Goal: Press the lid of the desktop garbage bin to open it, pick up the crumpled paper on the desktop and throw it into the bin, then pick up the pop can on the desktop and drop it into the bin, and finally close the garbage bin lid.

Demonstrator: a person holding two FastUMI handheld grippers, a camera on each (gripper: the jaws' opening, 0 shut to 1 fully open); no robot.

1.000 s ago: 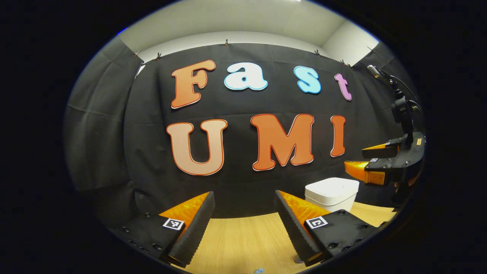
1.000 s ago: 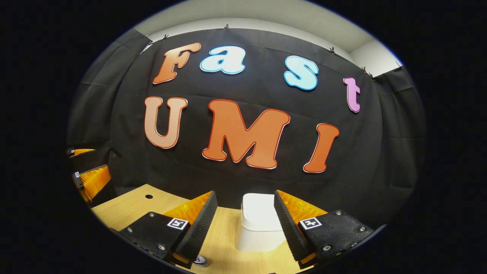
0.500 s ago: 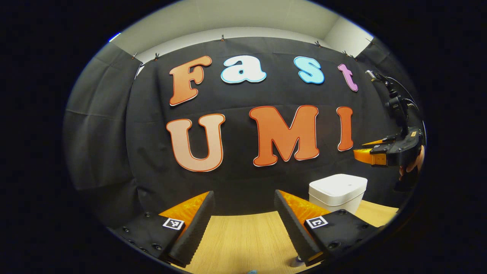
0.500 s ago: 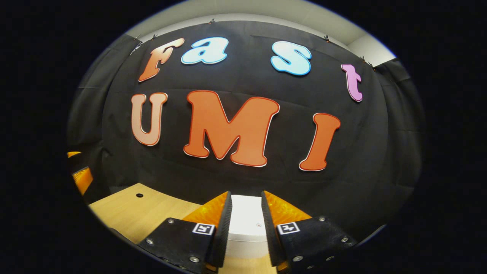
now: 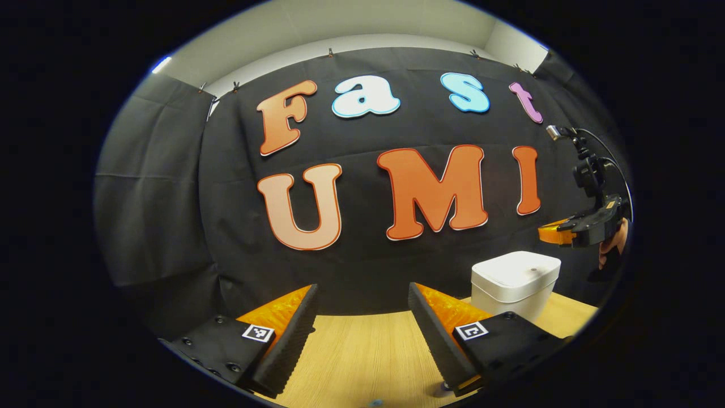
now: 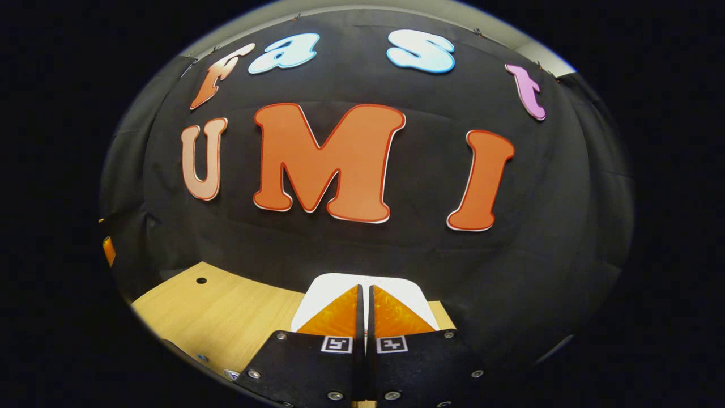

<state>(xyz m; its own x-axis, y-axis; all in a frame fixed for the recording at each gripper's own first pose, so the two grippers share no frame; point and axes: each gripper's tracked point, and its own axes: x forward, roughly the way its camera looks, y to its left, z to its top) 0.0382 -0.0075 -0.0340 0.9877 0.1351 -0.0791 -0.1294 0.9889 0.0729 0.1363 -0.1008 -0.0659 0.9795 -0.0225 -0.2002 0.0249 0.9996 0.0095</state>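
I read no brand on the white bin. My right gripper has its jaws clenched together on nothing, above the bin's closed lid. My left gripper jaws are spread wide over the surface, bin beyond their right side.

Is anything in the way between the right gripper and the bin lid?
No, nothing visible is. In the left gripper view the right gripper hangs above the bin, with only air between it and the lid. Its fingers are together, and the lid is down.
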